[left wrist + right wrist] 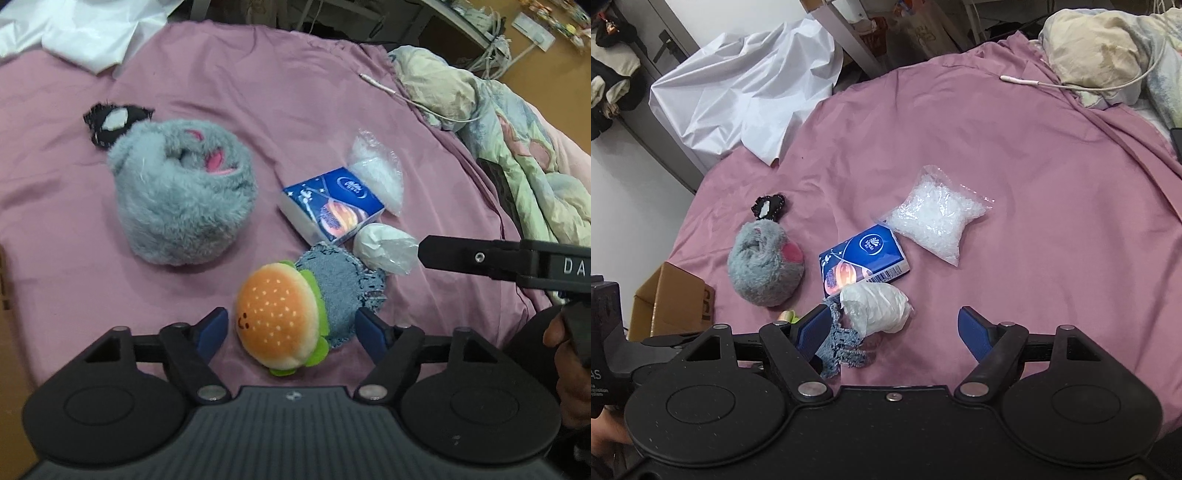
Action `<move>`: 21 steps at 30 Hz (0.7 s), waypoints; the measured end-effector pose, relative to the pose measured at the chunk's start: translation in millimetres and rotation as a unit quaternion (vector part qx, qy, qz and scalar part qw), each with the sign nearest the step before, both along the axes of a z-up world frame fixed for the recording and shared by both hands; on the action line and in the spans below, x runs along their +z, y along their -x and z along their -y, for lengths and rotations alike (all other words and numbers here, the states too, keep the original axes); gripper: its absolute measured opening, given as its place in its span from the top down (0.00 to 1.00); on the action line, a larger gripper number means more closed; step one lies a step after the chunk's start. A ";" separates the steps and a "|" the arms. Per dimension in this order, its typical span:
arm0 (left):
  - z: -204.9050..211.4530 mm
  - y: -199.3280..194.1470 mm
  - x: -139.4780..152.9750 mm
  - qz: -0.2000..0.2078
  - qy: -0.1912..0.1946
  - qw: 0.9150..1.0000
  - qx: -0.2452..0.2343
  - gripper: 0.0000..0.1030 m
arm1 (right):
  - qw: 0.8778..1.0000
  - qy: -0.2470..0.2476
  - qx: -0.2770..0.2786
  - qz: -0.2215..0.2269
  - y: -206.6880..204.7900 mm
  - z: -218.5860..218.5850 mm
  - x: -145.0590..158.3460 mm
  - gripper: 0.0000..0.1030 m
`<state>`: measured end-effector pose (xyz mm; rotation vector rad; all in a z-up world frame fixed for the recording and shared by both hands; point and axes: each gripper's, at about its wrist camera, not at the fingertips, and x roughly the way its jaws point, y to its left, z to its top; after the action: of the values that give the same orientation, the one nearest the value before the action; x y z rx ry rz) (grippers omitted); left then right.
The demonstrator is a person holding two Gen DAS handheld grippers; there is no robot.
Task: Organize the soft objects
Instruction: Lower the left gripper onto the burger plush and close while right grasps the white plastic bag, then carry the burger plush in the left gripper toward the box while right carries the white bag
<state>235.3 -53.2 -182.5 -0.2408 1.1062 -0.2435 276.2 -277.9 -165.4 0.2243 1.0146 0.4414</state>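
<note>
A plush burger [279, 323] lies on the pink sheet [295, 110] between the wide-open fingers of my left gripper [291, 330]. A blue denim scrap [340, 286] lies under its right side. Behind are a grey furry plush [181, 195], a blue tissue pack [332, 203], a clear bag of white beads [378, 171], a white wrapped wad [384, 247] and a black patch [112, 123]. My right gripper [895, 328] is open and empty above the wad [877, 306] and the denim scrap [842, 341]. The grey plush [764, 264], tissue pack [862, 262] and bead bag [934, 216] lie beyond.
A crumpled quilt [517, 147] with a white cable [406, 98] lies at the right. A white plastic sheet [750, 88] covers the far left bed corner. A cardboard box [670, 301] stands on the floor beside the bed at the left.
</note>
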 end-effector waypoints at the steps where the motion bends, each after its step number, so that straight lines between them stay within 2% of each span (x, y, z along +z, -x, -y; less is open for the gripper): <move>1: -2.3 -2.4 -3.2 -0.006 0.008 1.000 0.006 0.31 | 1.000 0.002 0.001 -0.002 -1.9 -2.3 -2.0 0.28; 6: -6.8 -7.1 -4.8 -0.002 0.024 1.000 0.013 0.36 | 1.000 0.010 0.008 -0.009 -8.0 -11.3 -9.8 0.28; 11: -18.1 -6.1 -4.0 -0.003 0.055 0.998 0.030 0.56 | 1.000 0.016 0.014 -0.008 -10.6 -20.0 -11.5 0.28; 15: -27.0 -3.6 -2.8 -0.006 0.066 0.997 0.050 0.58 | 1.000 0.018 0.009 -0.005 -15.7 -24.1 -16.9 0.28; 16: -29.2 -2.2 -2.1 -0.004 0.065 0.996 0.054 0.59 | 1.000 0.024 0.009 -0.004 -17.1 -26.5 -19.4 0.33; 17: -31.1 -1.5 -2.3 -0.003 0.065 0.996 0.058 0.59 | 0.999 0.030 0.010 -0.008 -18.9 -29.2 -22.4 0.44; 18: -33.7 -0.6 -1.6 -0.004 0.068 0.996 0.064 0.59 | 0.999 0.029 0.011 -0.016 -19.9 -30.9 -24.8 0.49; 21: -41.9 4.1 6.9 0.003 0.075 0.994 0.076 0.59 | 0.999 0.030 0.009 -0.007 -13.8 -33.6 -18.7 0.52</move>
<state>231.2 -11.3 -175.6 -0.4563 1.0582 -0.1907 290.0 -244.3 -184.1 0.1651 1.0430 0.4264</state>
